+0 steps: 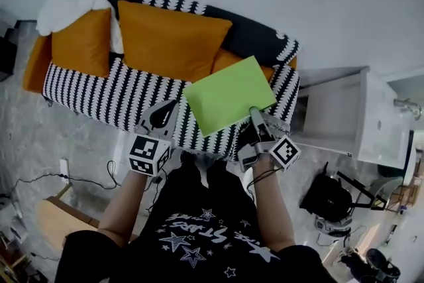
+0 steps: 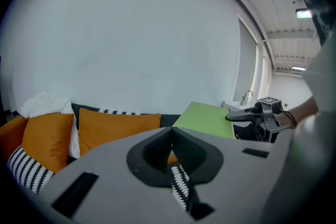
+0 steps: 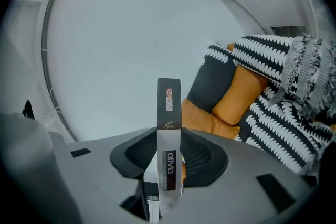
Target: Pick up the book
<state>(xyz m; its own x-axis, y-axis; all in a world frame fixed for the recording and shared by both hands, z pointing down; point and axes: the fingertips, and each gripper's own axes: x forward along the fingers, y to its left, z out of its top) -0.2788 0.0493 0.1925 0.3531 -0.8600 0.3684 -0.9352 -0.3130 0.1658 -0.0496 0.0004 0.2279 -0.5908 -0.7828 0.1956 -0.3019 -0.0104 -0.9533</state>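
The book (image 1: 228,95) has a plain lime-green cover and hangs flat in the air above the sofa's right end. My right gripper (image 1: 255,113) is shut on its near edge. In the right gripper view the book's grey spine (image 3: 169,113) stands upright between the black pads (image 3: 202,152). The left gripper view shows the green cover (image 2: 206,119) with the right gripper's fingers on its right edge. My left gripper (image 1: 162,114) hovers left of the book, apart from it. Its jaws are shut with nothing between them (image 2: 171,134).
Below is a sofa under a black-and-white striped throw (image 1: 99,93), with orange cushions (image 1: 169,40) and a white cloth (image 1: 66,6). A white cabinet (image 1: 344,113) stands to the right, a black bag (image 1: 328,195) on the floor beside it. A wooden edge (image 1: 53,222) lies lower left.
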